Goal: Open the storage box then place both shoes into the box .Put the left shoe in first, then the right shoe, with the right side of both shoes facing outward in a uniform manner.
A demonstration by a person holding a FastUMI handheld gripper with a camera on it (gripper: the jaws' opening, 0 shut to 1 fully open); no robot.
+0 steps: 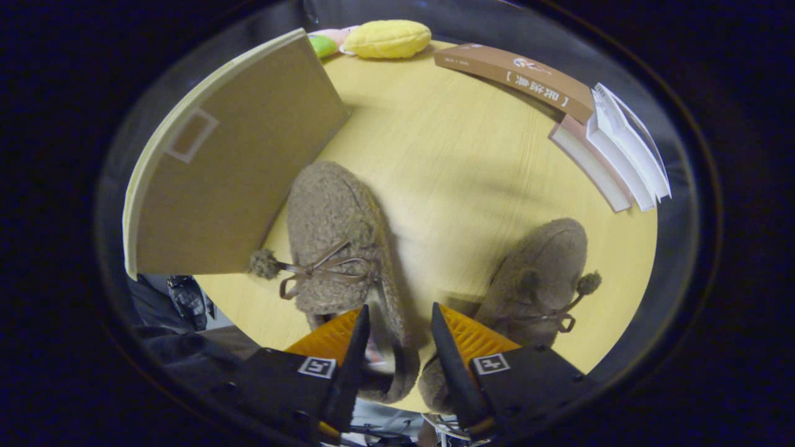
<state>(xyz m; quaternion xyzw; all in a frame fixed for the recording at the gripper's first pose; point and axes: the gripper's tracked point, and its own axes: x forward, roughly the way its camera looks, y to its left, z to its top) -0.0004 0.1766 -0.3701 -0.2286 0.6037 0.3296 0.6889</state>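
Two fuzzy brown shoes with bow laces and pom-poms lie on the round wooden table (pixel 447 155). One shoe (pixel 335 230) is just ahead of my fingers, beside the storage box (pixel 236 174). The other shoe (pixel 546 267) lies to the right, beyond my right finger. The box is tan cardboard with a small label window and a pale rim, and its lid is down. My gripper (pixel 400 307) hangs over the nearer shoe's heel end. Its fingers stand apart with the shoe's fuzzy side wall between them; I see no squeeze on it.
A brown book (pixel 515 74) and a stack of pale books (pixel 621 155) lie at the table's far right. A yellow plush toy (pixel 388 38) and a green and pink one (pixel 323 43) sit at the far edge behind the box. Bare tabletop stretches between the shoes and the books.
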